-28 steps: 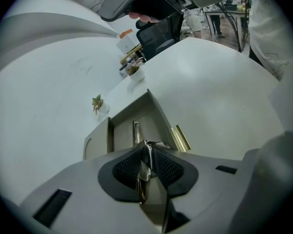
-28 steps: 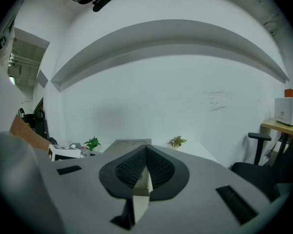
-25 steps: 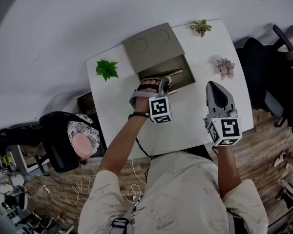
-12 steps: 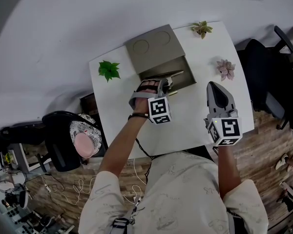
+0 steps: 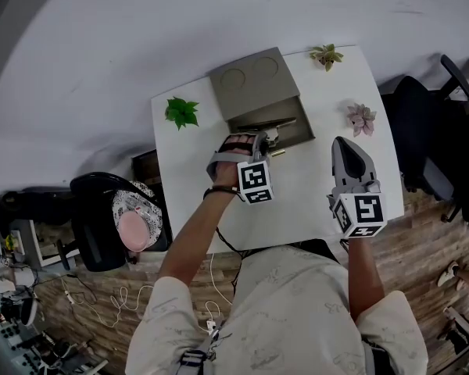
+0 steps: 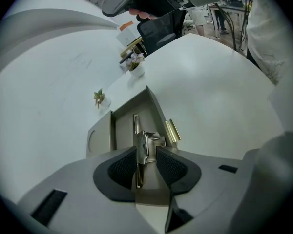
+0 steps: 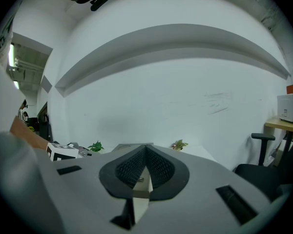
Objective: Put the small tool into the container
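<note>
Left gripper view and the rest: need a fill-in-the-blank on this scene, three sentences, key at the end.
1. Between the open jaws of the left gripper stands the ____.
2. The jaws of the right gripper are ____.
3. The table bears ____ small plants.

Missing words: tool; shut; three.
Note: the left gripper's jaws have just been opening.

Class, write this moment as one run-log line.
step: release | left hand-held gripper: jaws just been opening, small tool between them, over container | right hand-held gripper: shut, empty
</note>
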Demonstrator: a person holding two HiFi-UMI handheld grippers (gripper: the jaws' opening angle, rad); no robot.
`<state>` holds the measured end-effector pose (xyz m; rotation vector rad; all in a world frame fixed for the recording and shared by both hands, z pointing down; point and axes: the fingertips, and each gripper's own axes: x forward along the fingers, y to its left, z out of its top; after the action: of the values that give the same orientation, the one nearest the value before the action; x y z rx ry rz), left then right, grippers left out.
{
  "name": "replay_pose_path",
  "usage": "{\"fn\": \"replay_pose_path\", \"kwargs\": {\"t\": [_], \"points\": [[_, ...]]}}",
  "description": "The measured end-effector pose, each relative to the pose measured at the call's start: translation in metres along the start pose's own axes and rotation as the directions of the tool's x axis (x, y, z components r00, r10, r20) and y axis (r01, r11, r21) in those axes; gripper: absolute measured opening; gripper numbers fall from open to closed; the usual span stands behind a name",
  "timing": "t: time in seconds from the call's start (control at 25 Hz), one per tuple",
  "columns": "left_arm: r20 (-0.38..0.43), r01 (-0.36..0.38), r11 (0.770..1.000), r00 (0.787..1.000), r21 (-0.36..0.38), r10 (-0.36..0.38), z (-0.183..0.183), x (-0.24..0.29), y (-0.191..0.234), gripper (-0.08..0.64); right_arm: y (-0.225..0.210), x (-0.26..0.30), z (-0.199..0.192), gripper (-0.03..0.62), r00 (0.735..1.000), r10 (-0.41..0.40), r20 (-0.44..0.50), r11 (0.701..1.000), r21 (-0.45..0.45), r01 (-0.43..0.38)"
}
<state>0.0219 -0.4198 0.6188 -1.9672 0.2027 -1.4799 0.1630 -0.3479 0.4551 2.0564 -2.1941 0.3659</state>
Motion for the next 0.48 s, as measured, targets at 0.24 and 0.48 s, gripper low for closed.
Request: {"fn": "replay_pose_path", "kwargs": {"t": [0.24,0.48], "points": [[-0.014,-0.033,0.999,0.999,-0.035,0.033,-0.001,-0.013,-0.001,0.130,0.006,-0.007,0.001,0.015,1.000,0.026,0.012,1.000,-0.006,-0.026],[-0.031,-0.056,0.993,0.998,-0.108,0.053,-0.003,-0.029,-0.007,0.130,0.012,-0.017,-0.002,0.015,0.999,0.052,0.016,0.999,-0.005,-0.052]]}}
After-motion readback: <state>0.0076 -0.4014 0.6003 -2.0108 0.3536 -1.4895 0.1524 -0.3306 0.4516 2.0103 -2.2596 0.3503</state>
